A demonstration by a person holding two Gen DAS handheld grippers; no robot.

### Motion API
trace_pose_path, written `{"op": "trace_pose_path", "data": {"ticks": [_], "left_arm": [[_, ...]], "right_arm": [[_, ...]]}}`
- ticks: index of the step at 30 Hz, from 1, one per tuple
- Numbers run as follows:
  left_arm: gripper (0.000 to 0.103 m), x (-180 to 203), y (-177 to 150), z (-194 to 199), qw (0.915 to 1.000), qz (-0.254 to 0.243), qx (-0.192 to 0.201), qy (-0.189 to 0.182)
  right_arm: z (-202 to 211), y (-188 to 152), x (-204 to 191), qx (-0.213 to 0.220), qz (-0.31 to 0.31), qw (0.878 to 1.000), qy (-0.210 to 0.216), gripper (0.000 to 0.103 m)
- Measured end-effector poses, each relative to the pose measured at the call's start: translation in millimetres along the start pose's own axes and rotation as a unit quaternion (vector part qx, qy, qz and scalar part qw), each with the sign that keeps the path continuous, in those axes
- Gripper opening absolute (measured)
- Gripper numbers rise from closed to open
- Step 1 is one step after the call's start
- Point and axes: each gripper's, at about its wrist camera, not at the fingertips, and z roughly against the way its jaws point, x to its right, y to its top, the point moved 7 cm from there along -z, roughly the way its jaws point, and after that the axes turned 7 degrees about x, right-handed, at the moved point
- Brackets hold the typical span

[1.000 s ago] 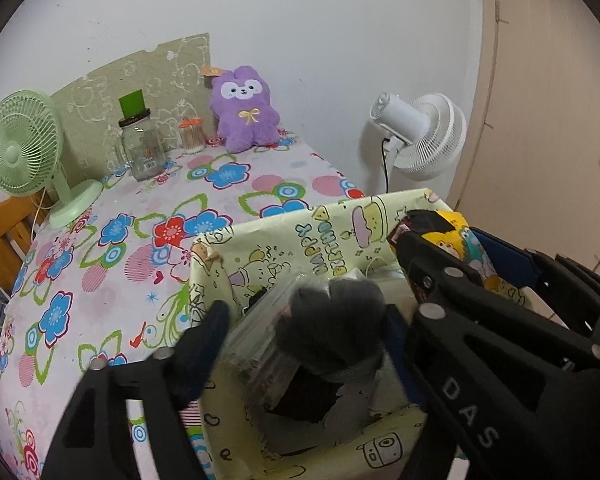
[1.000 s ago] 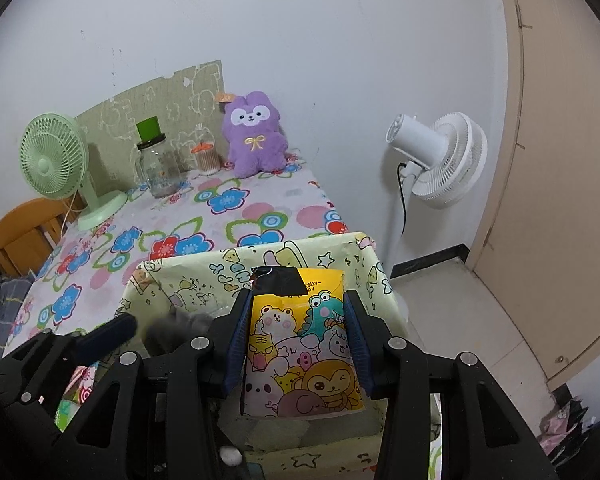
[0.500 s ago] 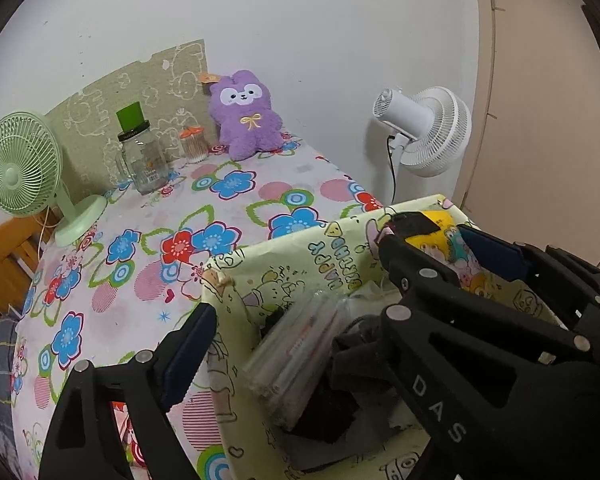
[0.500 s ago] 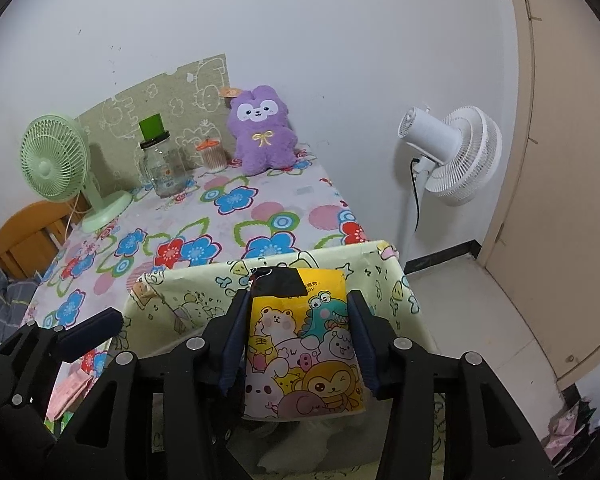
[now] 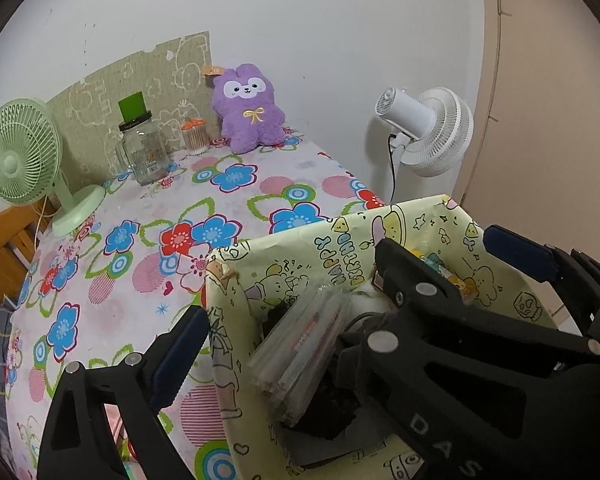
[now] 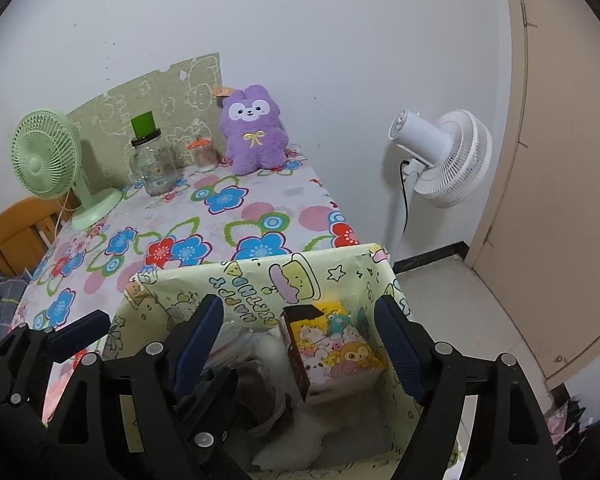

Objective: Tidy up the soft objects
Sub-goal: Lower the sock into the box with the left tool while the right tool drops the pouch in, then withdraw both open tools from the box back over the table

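Both your grippers sit open over the box, nothing gripped.

Your right gripper (image 6: pixel 300 344) has just been opening: its fingers stand wide, the cartoon packet (image 6: pixel 332 348) lies loose between them inside the box (image 6: pixel 260 276), against its right wall. Your left gripper (image 5: pixel 296 292) has also been opening, fingers wide, straddling the box's left wall above the clear packets (image 5: pixel 300 344). The box sits at the table's (image 5: pixel 140 208) near right corner; the purple plush (image 5: pixel 250 110) stands at the far edge.

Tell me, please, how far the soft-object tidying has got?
Done: cartoon pack and grey fabric lie in the box. In hand: nothing; right gripper, jaws just opened, and left gripper are open. Left: purple plush remains on the table.
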Motion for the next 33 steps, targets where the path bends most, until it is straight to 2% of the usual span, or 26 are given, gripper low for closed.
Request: {"op": "trace_pose_path", "data": {"ticks": [20,33], "left_arm": [[0.103,-12,-3,46,0.9987,0.024,0.042,-0.014],[0.103,-32,-7,82,0.9968,0.025,0.076,0.007]], "right_arm": [[54,6,-17,0.039,0.008,0.999,-0.017,0.093],[88,8,-40,0.075,0.023,0.997,-0.027,0.094]]}}
